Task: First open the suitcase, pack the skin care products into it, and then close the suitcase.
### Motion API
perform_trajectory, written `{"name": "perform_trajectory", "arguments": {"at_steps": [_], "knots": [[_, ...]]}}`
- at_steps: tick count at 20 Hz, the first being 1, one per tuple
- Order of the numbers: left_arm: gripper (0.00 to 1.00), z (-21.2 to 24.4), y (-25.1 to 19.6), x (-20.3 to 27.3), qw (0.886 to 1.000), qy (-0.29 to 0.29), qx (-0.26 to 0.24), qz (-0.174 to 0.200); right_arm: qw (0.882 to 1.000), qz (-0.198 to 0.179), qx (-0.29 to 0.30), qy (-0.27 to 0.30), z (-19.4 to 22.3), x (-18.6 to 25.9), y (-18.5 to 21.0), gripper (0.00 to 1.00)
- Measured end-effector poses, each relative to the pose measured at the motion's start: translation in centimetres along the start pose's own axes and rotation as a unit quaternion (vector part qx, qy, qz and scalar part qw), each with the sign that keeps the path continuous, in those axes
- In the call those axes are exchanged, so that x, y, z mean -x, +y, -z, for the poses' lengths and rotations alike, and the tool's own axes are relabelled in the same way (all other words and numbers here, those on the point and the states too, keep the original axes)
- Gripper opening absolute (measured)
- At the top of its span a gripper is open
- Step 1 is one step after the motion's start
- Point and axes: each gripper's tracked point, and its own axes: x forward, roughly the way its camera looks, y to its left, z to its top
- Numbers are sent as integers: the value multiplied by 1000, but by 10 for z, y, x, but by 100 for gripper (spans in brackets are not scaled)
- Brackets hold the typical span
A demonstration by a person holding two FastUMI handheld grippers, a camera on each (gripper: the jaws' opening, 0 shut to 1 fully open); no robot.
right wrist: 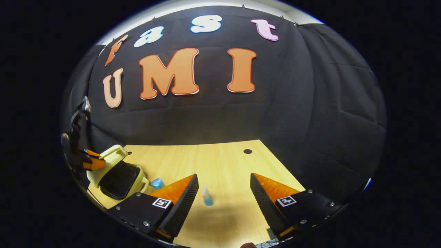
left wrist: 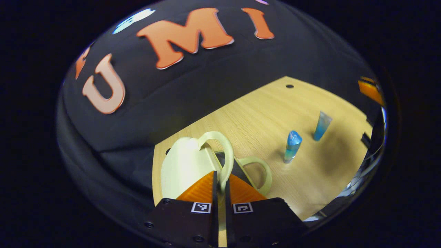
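A: Where's the suitcase (left wrist: 186, 165) now?

B: At the near left end of the desk (left wrist: 262, 117). It's a small pale yellow case, and its lid (left wrist: 182, 162) is raised, so the dark inside (right wrist: 119, 181) lies open in the right gripper view. I'd say the opening step is nearly done.

A: And the skin care things?

B: Two small blue ones stand on the desk, well apart from the case: a capped bottle (left wrist: 292, 146) and a tube (left wrist: 322, 125) farther along. Nothing seems packed yet.

A: What are the left tongs (left wrist: 220, 184) doing?

B: They're nearly closed, pinched on the lid's looped handle (left wrist: 224, 155), holding the lid up. The second handle (left wrist: 258, 172) lies just beyond, on the lower half.

A: The right tongs (right wrist: 224, 187)?

B: Spread wide and holding nothing, hovering over the desk with one blue tube (right wrist: 207, 197) standing between the fingers, farther on, untouched.

A: Next move?

B: My guess: the right tongs go down around that tube, close on it, and carry it left into the case, while the lid needs keeping up.
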Motion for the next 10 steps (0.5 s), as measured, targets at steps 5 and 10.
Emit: {"name": "perform_trajectory", "arguments": {"at_steps": [5, 10], "knots": [[9, -14, 27, 18, 992, -45, 116, 37, 1000, -10, -6, -14, -16, 3, 55, 95], [7, -14, 42, 17, 976, -75, 197, 55, 1000, -14, -2, -27, -32, 8, 106, 95]]}}
